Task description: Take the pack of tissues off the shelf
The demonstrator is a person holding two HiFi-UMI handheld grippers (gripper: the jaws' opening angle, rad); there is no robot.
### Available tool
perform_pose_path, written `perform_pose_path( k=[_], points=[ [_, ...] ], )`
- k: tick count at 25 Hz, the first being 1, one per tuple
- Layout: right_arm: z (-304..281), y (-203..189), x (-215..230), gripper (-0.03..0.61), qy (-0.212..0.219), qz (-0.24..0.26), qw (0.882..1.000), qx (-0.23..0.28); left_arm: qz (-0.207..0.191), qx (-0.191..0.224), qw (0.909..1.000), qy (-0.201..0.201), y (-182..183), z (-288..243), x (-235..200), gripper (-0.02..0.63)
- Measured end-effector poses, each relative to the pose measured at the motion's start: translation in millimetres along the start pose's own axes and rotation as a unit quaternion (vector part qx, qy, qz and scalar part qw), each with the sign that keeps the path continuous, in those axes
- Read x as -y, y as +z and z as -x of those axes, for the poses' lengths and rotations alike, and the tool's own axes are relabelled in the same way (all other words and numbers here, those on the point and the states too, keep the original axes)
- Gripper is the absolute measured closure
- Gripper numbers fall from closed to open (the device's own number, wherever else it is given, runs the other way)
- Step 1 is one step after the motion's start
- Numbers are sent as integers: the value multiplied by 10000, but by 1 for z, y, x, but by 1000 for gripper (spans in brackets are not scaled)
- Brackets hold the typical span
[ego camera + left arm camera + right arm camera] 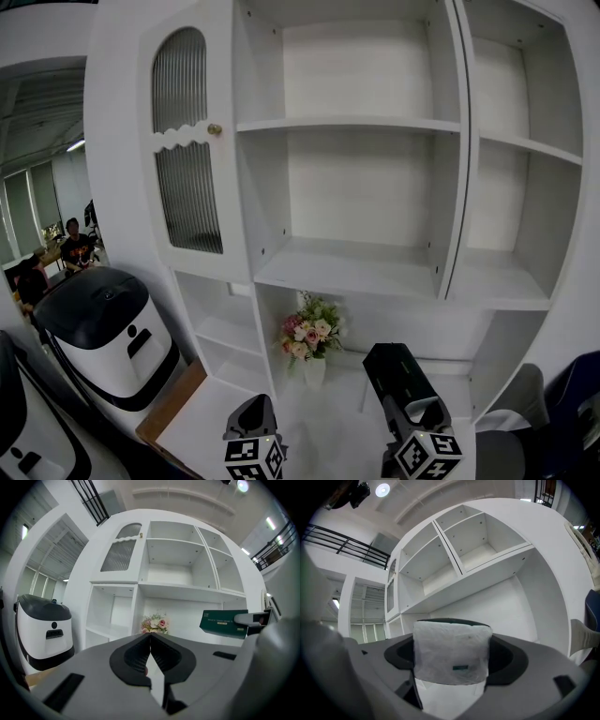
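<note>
The pack of tissues is dark green with a pale end, and it sits between the jaws of my right gripper, held in the air below the white shelf unit. In the right gripper view the pack's pale end fills the gap between the dark pads, which press on both its sides. From the left gripper view the green pack shows side-on at the right. My left gripper hangs lower left with its jaws shut and nothing between them.
A small vase of pink and white flowers stands in the lower shelf bay, just left of the pack. A white and black machine stands at the left by a wooden edge. The shelves above are bare.
</note>
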State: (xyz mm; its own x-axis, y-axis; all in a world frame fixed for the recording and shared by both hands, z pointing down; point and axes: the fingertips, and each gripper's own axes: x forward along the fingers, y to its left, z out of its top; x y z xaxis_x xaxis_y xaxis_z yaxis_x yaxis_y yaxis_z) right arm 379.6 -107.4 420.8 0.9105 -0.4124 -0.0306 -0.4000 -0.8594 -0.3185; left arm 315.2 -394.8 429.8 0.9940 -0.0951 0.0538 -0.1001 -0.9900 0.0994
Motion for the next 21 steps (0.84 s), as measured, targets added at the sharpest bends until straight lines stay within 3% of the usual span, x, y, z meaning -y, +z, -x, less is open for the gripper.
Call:
perform_pose_path(
  k=[21],
  points=[
    [-11,-14,1,160,48,315,9993,-181,-16,-22,10000,85,-2,-5,-1,595]
  ],
)
